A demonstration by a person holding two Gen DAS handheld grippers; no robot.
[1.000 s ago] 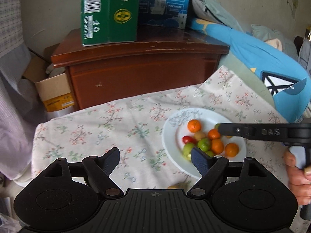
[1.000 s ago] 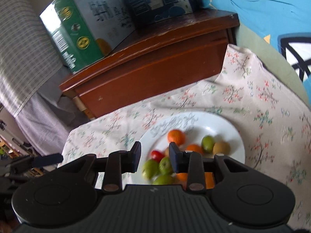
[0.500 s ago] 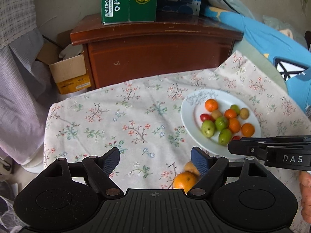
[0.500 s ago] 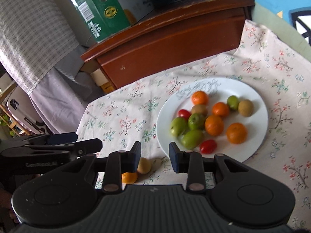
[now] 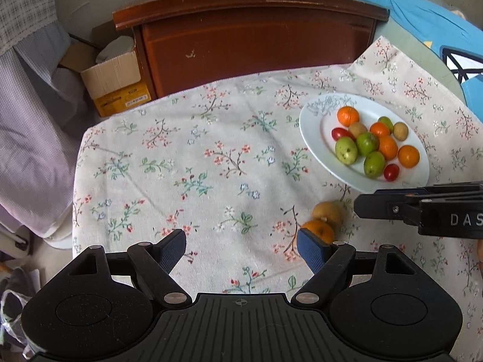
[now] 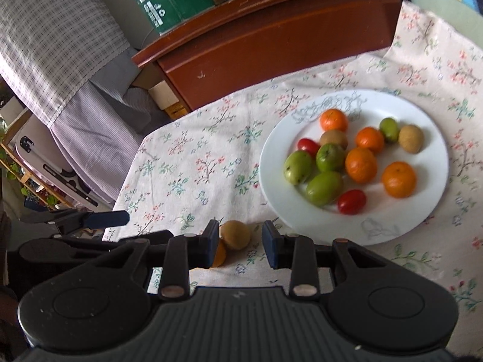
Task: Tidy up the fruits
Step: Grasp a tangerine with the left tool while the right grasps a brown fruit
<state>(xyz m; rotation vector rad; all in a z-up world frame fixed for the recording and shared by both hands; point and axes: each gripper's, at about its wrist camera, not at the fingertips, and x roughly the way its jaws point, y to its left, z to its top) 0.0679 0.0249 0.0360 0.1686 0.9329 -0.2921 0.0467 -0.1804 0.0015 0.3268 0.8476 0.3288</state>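
- The right gripper's (image 6: pixel 240 242) fingers are spread part-way with nothing between the pads; the brown fruit (image 6: pixel 235 234) lies just beyond them, nearer the left finger than the right.
- The left gripper's (image 5: pixel 241 247) fingers are spread wide and grip nothing, above bare cloth (image 5: pixel 187 163) well left of the plate (image 5: pixel 314 138).
- The brown fruit touches an orange (image 5: pixel 319 231); both lie on the cloth just off the plate's near rim, beside the left gripper's right finger.
- On the plate sit four oranges, four green fruits, two brown ones and two red tomatoes, loosely bunched.
- Judgement: the two loose fruits are what remains to go onto the plate.
- Risk: the right fingers are off-centre, so closing could clip the brown fruit's side and roll it off.
- Risk: the touching orange may be nudged away.
- Risk: both grippers are close here and could collide.
- Risk: a fruit set on the crowded plate could knock others out.
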